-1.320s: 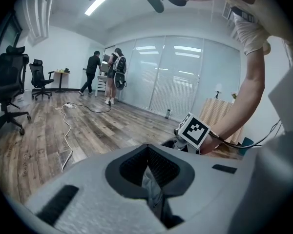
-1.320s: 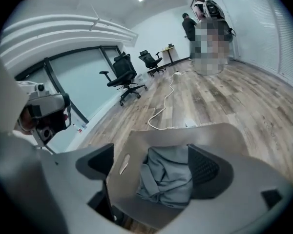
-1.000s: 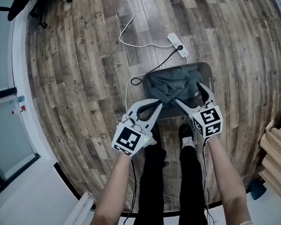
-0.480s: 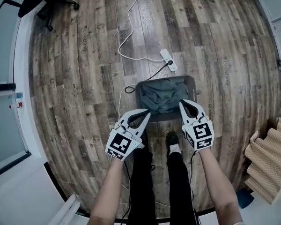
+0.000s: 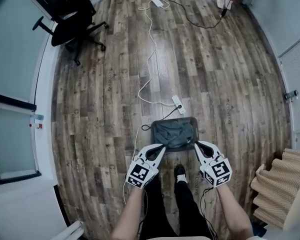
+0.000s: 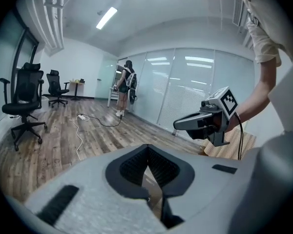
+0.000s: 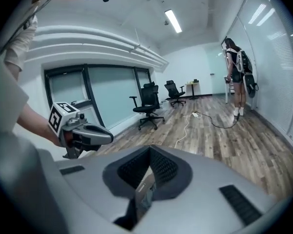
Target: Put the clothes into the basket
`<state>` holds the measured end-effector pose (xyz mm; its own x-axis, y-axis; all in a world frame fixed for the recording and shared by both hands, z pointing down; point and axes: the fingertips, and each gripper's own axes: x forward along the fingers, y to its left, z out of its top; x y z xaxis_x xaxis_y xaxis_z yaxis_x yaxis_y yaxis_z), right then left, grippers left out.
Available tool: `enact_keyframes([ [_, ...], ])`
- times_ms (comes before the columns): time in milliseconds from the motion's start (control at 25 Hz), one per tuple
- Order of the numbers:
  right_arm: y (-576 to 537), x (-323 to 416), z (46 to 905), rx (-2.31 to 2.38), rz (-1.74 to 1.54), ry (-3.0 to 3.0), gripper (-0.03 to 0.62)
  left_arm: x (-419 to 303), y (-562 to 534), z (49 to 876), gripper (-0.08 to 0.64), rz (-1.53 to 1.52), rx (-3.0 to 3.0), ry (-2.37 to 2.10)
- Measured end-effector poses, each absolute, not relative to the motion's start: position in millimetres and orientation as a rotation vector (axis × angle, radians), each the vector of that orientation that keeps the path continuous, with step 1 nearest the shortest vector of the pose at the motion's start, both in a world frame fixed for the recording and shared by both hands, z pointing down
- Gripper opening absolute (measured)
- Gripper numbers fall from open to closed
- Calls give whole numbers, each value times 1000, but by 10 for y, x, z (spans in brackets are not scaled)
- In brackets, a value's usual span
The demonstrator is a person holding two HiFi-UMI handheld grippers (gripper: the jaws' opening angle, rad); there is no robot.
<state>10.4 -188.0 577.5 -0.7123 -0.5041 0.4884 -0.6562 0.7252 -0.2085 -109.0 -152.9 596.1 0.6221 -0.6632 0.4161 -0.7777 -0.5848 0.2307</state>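
A dark grey basket stands on the wooden floor just ahead of my feet, with grey clothes bunched inside it. My left gripper hangs above the basket's near left corner, shut and empty. Above the near right corner my right gripper is also shut with nothing in it. The left gripper view has its own jaws closed and the right gripper in the air across from it. In the right gripper view the closed jaws face the room, with the left gripper at the left.
A white power strip with a long white cable lies just beyond the basket. A black office chair stands at the far left. Another person stands by the glass wall. A beige woven thing sits at the right. My shoe is behind the basket.
The head view has risen and now takes in far more floor. Both grippers have lifted off the clothes, which stay in the basket. The right jaws have closed.
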Motion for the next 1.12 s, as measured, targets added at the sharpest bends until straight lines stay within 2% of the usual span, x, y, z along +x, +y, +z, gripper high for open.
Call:
enact_keyframes([
  [520,-1472,186,4642,716,409,-2643,19,-978,-1117,4625,12,442,2519,-1208],
  [1120,-1261,299,4222,759,403,-2680,18,-721,-840,4175,12,454,2695,-1012],
])
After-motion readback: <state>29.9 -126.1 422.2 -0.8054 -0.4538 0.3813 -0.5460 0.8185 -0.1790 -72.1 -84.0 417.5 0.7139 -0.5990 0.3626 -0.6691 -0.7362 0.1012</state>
